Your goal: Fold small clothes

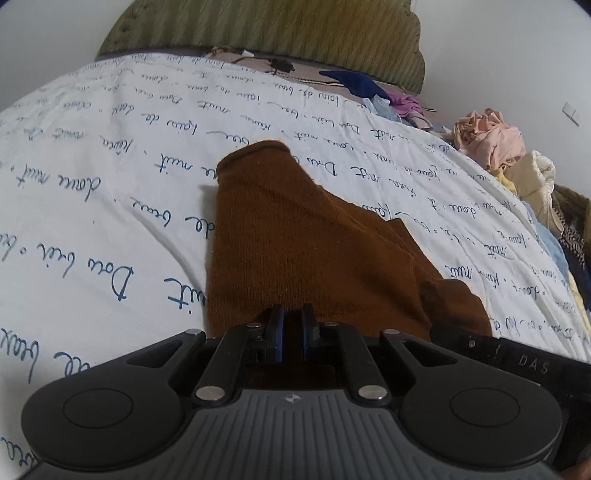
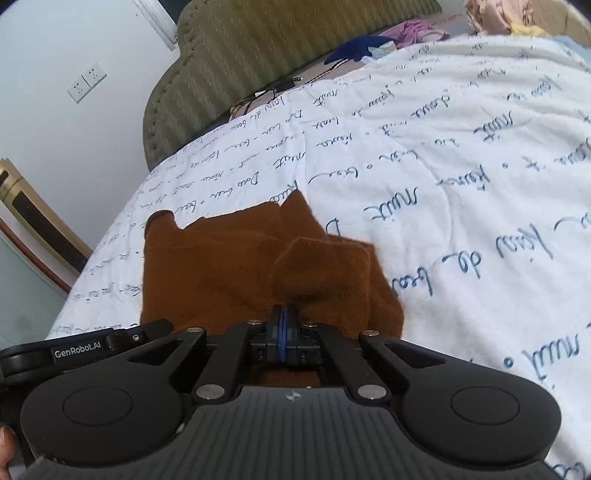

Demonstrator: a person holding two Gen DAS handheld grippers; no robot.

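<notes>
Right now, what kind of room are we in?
Most likely a bedroom: a white quilt with blue writing covers a bed, a green padded headboard stands behind it, and loose clothes are piled alongside.

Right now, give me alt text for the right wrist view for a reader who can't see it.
The shut right gripper pinches the near edge of a brown garment lying partly folded on a white bedspread printed with blue script. A green headboard and loose clothes sit beyond.

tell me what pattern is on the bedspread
White bedspread with blue handwritten script all over; clearest in the left wrist view.
</notes>
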